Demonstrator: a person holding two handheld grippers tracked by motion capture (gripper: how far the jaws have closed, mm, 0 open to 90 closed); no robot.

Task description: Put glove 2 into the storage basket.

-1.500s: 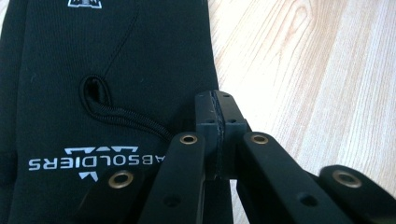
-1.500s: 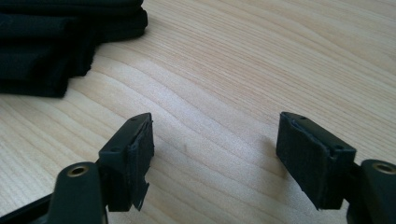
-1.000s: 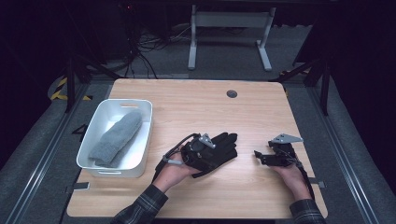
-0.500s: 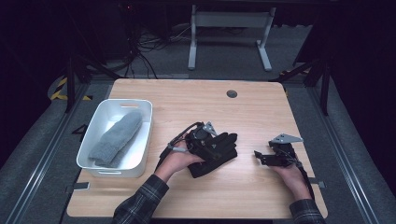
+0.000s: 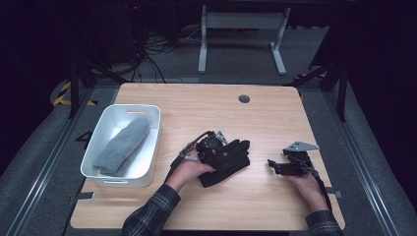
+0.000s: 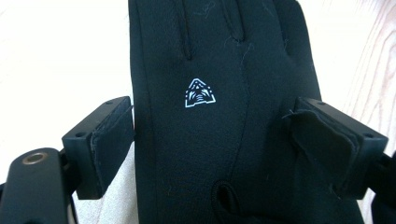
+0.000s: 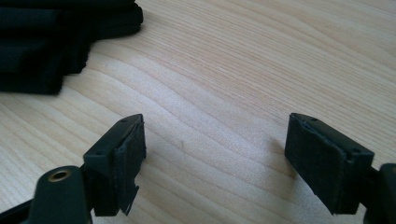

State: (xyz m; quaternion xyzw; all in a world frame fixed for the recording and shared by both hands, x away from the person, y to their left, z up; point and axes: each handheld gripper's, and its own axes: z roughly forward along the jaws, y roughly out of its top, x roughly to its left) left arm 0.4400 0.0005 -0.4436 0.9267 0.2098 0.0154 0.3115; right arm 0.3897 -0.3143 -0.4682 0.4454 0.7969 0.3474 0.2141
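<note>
**A:** Looking down from the high view, what is hard to make out?

**B:** The left gripper (image 5: 220,147) merges with the black fabric glove (image 5: 231,164) under it; jaws and cloth are both black, so their gap is unreadable there. The glove lies mid-table on the light wooden table (image 5: 206,105), right of the white plastic bin (image 5: 150,142) holding a grey knitted mitten (image 5: 120,146). The right gripper (image 5: 273,164) rests on the table, well apart from the glove.

**A:** And the left gripper view?

**B:** The glove (image 6: 205,140) is cut off at top and bottom. The left gripper's (image 6: 212,144) jaws have just been opening; they stand wide, one on each side of the glove. The left pad sits at its edge; I cannot tell whether the right one touches. The glove lies flat, with a small white triangular logo (image 6: 200,93) and stitched finger seams.

**A:** The right gripper view?

**B:** The right gripper's (image 7: 215,154) jaws stand wide apart over bare wood, holding nothing. The glove's (image 7: 56,42) fingertips, blurred and cropped, show at the upper left.
</note>
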